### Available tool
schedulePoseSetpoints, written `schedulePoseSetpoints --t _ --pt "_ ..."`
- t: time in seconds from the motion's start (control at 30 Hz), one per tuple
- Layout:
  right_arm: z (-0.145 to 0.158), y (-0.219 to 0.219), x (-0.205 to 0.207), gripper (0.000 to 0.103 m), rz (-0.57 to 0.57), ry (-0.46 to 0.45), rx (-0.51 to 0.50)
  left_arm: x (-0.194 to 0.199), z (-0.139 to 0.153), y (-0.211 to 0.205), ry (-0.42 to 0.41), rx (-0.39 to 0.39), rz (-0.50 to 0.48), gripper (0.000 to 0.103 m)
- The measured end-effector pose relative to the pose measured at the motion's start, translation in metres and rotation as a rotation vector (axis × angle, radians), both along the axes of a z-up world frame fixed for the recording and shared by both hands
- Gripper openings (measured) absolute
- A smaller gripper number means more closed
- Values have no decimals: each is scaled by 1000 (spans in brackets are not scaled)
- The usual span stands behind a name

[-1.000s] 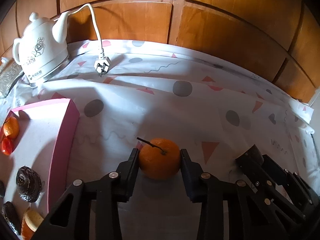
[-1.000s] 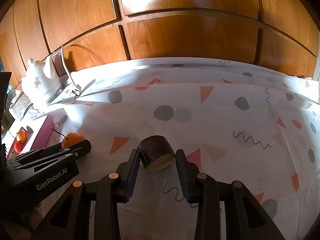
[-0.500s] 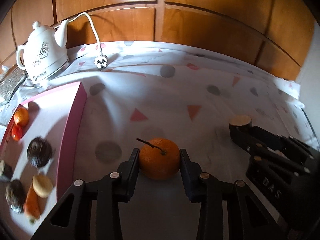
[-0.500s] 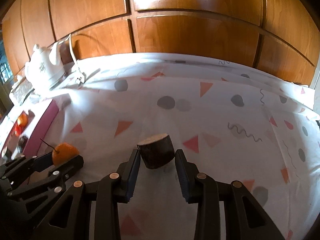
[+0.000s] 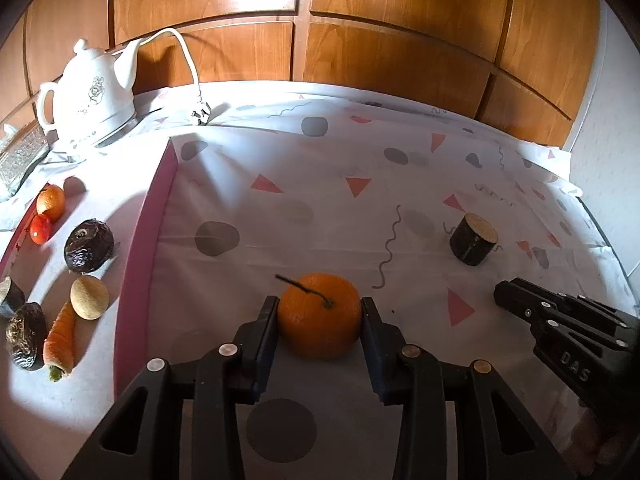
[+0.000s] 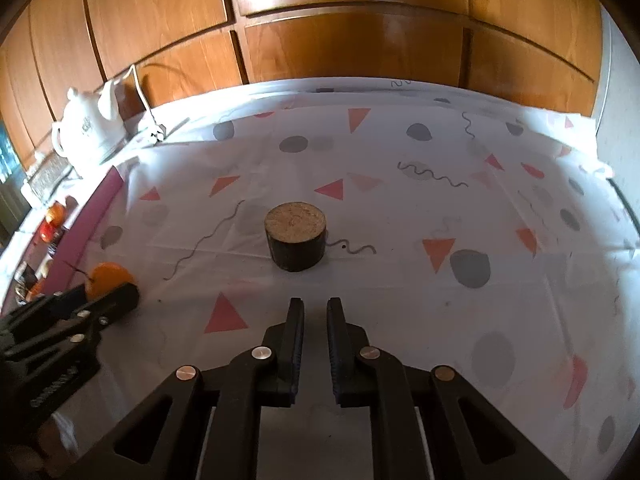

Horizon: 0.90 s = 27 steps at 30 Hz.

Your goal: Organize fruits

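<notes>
A: Orange (image 5: 319, 316): clamped in the left gripper (image 5: 320, 322), near centre of the cloth (image 5: 320, 200), right of the pink tray (image 5: 138, 280). Carry it level over the tray wall, then lower it.

B: Right gripper (image 6: 314, 322): clenched, empty. The dark stub (image 6: 295, 237) stands free beyond it.

A: Only the left view shows the tray's contents clearly.
</notes>
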State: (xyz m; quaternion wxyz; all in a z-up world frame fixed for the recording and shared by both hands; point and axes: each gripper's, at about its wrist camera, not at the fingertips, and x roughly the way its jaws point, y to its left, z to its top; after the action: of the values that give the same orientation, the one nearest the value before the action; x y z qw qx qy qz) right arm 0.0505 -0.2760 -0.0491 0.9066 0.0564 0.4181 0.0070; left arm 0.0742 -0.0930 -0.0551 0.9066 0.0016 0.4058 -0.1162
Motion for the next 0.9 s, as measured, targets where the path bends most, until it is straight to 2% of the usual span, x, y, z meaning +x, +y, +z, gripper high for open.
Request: schedulePoseSetpoints --t 0.07,0.33,0.4,0.57,0.6,0.63,0.67,0.9 --pt "0 2 1 31 26 -3 15 -1 -1 -1 -10 13 -1 40" --pt "3 12 17 57 54 -18 -26 -1 -2 -1 -15 13 -4 40" --pt "2 17 28 58 73 -7 -30 -1 -3 -2 -19 19 -4 40" --pt "-2 27 52 58 40 24 -76 -2 -3 -2 -21 19 -4 40" --pt "-2 27 54 55 36 25 -83 -2 -3 -2 -22 20 -4 40" --pt "-3 28 55 41 26 23 -93 -2 -4 -2 -23 20 -4 40" --pt "-3 28 56 36 16 24 -100 -1 -4 -2 -23 19 -4 40" --pt "-5 24 54 37 14 18 -74 -2 -4 -2 -25 20 -4 40"
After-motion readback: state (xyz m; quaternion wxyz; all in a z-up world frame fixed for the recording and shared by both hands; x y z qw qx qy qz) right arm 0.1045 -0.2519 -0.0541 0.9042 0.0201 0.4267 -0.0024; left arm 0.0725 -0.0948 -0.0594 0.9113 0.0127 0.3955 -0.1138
